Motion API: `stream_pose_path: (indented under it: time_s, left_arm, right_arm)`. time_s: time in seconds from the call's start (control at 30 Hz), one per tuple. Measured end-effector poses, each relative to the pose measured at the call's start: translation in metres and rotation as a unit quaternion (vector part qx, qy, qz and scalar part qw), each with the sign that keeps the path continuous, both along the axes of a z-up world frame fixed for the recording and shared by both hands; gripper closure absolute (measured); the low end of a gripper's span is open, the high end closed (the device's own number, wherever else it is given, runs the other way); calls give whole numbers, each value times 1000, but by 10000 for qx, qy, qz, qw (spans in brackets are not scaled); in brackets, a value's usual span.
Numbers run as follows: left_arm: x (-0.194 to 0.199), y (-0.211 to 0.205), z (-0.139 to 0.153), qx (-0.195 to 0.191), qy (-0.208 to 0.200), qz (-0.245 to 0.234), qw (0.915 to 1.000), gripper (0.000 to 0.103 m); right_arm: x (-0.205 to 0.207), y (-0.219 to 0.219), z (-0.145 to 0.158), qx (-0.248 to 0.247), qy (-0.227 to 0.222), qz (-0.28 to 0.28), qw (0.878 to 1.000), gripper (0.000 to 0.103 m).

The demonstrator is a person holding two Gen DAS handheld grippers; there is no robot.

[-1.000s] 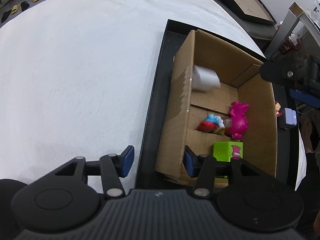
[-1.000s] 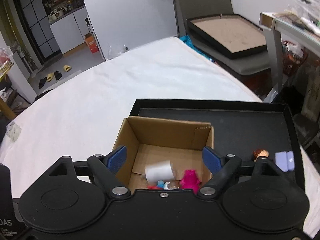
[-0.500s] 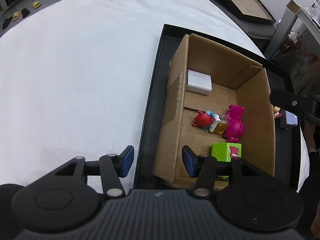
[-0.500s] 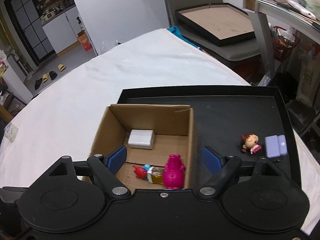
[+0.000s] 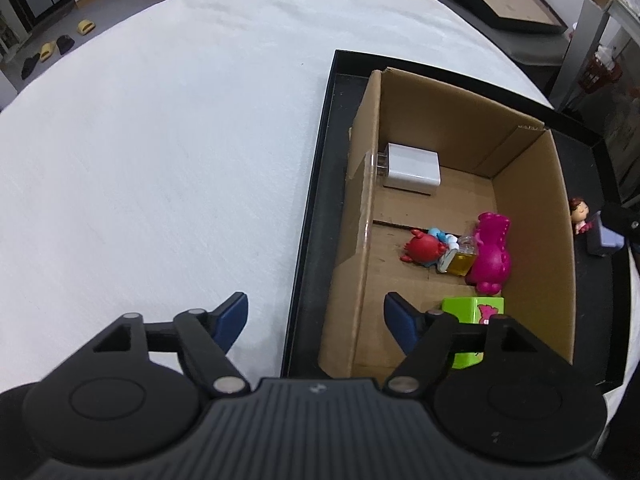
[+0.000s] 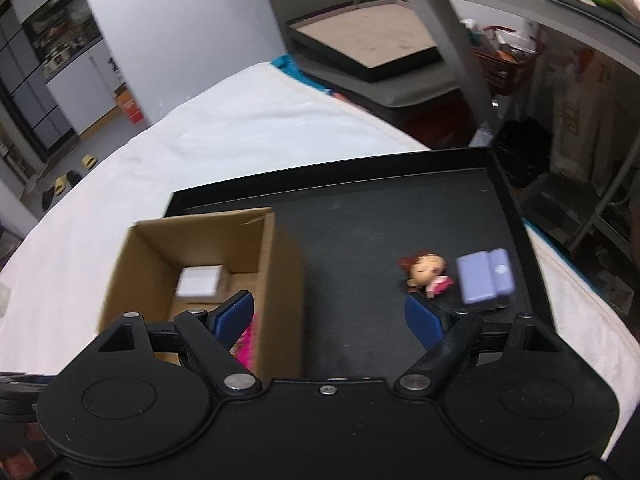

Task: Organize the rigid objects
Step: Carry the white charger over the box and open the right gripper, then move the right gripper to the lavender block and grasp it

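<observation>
A cardboard box (image 5: 532,216) stands on a black tray (image 5: 316,184). Inside lie a white charger block (image 5: 412,168), a red crab toy (image 5: 422,246), a small yellow bottle (image 5: 464,260), a magenta figure (image 5: 490,256) and a green cube (image 5: 476,312). On the tray right of the box lie a small doll (image 6: 426,274) and a lilac block (image 6: 484,276). My left gripper (image 5: 316,320) is open and empty, above the box's near left wall. My right gripper (image 6: 330,320) is open and empty above the tray, between the box (image 6: 200,248) and the doll.
The tray (image 6: 400,200) lies on a table covered with a white cloth (image 5: 160,140). A framed board (image 6: 368,44) and a metal shelf leg (image 6: 460,64) stand beyond the table's far right edge.
The white charger block fell into the box and came to rest at its far left corner. My right gripper moved right, from over the box to over the tray near the doll.
</observation>
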State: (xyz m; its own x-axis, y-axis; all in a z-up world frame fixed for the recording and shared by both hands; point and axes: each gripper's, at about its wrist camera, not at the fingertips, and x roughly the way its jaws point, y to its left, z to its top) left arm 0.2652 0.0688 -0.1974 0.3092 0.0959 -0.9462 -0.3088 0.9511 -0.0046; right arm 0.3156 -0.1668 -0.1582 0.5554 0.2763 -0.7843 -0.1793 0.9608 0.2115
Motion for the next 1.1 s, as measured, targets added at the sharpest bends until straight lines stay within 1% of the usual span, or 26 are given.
stream_pose_path:
  time_s: [0.07,0.2,0.4,0.47,0.53,0.6,0.7,0.77,0.9,0.93,1.0,1.03,1.07,1.1]
  left_arm:
    - [2,-4,-1,105,34,-55,9999,26]
    - [6,-11,-4,307,107,-133,9994,24]
    - [11,-19,-11,589,211,-156,9979,24]
    - [13,-21,-13,658,230,-169,9974,24]
    - [15,-21,-14,715,236,-158,9970,24]
    - [17,-22,-15,762,244,-143,9967,24]
    - [20,-22,-15,826,238,-115,9962,24]
    - [23,-22,-15,861,232,-120,9959,24]
    - [25,-25,-18,877,238,-194,9957,24]
    - [26,-25,-20,876,257,-218,9956,24]
    - [27,-27,-24,863,307,-236,9955,24]
    - [26,-27,-25,859,334,-220,9955,24]
    - [25,-27,-25,853,334,-195,9956,24]
    - [24,-28,-24,839,316,-182,9958,24]
  right_arm:
    - [4,-9,-5,-49,-5,-180,9998,15]
    - [6,-26,-18,-208,-116,-372,9990,11]
    - [12,-52,-45,-220,-76,-546,9982,11]
    - [15,-55,-50,-338,-125,-520,9980,11]
    - [18,-58,-52,-560,-229,-510,9969,11]
    - [22,-63,-53,-751,-327,-578,9950,12]
    - [26,-72,-52,-738,-393,-648,9944,14]
    - [31,-75,-54,-700,-378,-641,9948,18]
    - [36,-68,-64,-926,-376,-545,9935,21]
    - [39,-64,-67,-1015,-378,-498,9929,23]
    - [42,-57,-76,-1166,-334,-404,9918,32]
    - [44,-54,-80,-1227,-259,-386,9914,47]
    - [44,-52,-84,-1339,-204,-425,9899,57]
    - [43,-51,-86,-1420,-194,-483,9885,59]
